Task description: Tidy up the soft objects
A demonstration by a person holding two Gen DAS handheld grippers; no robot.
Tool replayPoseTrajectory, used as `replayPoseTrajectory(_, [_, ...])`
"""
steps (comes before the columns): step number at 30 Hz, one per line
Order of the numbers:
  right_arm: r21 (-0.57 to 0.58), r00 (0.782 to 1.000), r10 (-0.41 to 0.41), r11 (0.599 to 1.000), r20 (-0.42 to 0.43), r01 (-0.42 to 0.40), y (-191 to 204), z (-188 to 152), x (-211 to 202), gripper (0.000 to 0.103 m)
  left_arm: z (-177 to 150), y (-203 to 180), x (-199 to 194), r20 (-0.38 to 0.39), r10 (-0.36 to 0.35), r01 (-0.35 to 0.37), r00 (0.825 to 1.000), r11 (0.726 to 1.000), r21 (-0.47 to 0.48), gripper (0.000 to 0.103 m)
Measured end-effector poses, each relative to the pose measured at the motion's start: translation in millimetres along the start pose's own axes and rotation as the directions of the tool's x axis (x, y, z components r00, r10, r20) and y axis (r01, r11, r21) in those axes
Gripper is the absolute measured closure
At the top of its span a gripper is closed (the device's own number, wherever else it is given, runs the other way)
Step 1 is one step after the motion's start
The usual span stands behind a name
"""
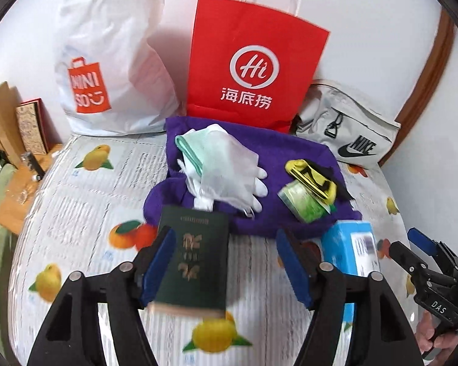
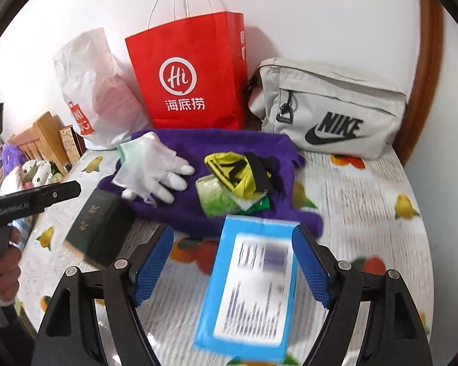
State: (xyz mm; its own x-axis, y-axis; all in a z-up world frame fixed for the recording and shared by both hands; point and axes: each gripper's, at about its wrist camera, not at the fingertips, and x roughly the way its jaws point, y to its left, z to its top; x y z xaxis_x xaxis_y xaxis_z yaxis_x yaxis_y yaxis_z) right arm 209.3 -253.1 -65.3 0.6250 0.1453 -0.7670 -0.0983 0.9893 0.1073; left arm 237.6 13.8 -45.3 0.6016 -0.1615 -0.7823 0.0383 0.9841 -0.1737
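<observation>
On a table (image 2: pixel 366 189) with a fruit-print cover, a purple cloth (image 2: pixel 216 149) lies in front of a red bag (image 2: pixel 192 70), which stands between a white bag (image 2: pixel 88 97) and a grey Nike pouch (image 2: pixel 329 106). On the cloth rest white gloves (image 2: pixel 155 167), a yellow-black piece (image 2: pixel 232 170) and a green packet (image 2: pixel 213 195). Just before the cloth, the left gripper (image 1: pixel 226 271) has its fingers released, a green book (image 1: pixel 195 262) between them, and the right gripper (image 2: pixel 235 268) likewise stands spread around a blue packet (image 2: pixel 250 280), pads apart from it.
</observation>
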Motion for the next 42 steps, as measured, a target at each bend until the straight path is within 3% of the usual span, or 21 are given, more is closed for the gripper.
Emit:
replayPoseTrajectory(5, [0.027, 1.0, -0.017, 1.0, 0.007, 0.017, 6.9, -25.6, -29.4, 0.023, -26.1, -11.7, -35.2, 0.035, 0.046, -0.047, 0.998, 0.999, 0.026, 0.028])
replayPoseTrajectory(14, [0.078, 0.999, 0.036, 0.996, 0.024, -0.037, 10.4, -71.6, -70.6, 0.023, -74.4, -36.3, -98.6, 0.131, 0.043, -0.057, 0.99, 0.993, 0.107, 0.021])
replayPoseTrajectory(17, [0.046, 0.998, 0.018, 0.999, 0.058, -0.021, 15.7, -87.0, -90.9, 0.022, -89.1, -44.5, -114.9, 0.152, 0.035, -0.055, 0.988, 0.991, 0.125, 0.015])
replayPoseTrajectory(19, [0.031, 0.996, 0.006, 0.999, 0.085, -0.008, 17.7, -94.2, -101.8, 0.005, -97.5, -49.8, -123.1, 0.16, 0.035, -0.057, 0.986, 0.99, 0.131, 0.01])
replayPoseTrajectory(20, [0.029, 0.995, -0.007, 1.0, 0.103, 0.004, 18.5, -98.0, -108.2, 0.003, -101.5, -52.5, -126.9, 0.164, 0.03, -0.053, 0.986, 0.989, 0.136, 0.008])
replayPoseTrajectory(29, [0.063, 0.989, -0.052, 0.997, 0.138, 0.044, 14.9, -113.2, -139.5, 0.002, -127.1, -61.7, -145.1, 0.19, 0.02, -0.04, 0.982, 0.994, 0.102, 0.006])
replayPoseTrajectory(42, [0.022, 0.987, -0.059, 0.998, 0.147, 0.057, 24.7, -121.3, -151.4, 0.002, -132.6, -58.4, -148.2, 0.185, 0.035, -0.053, 0.982, 0.994, 0.093, 0.006])
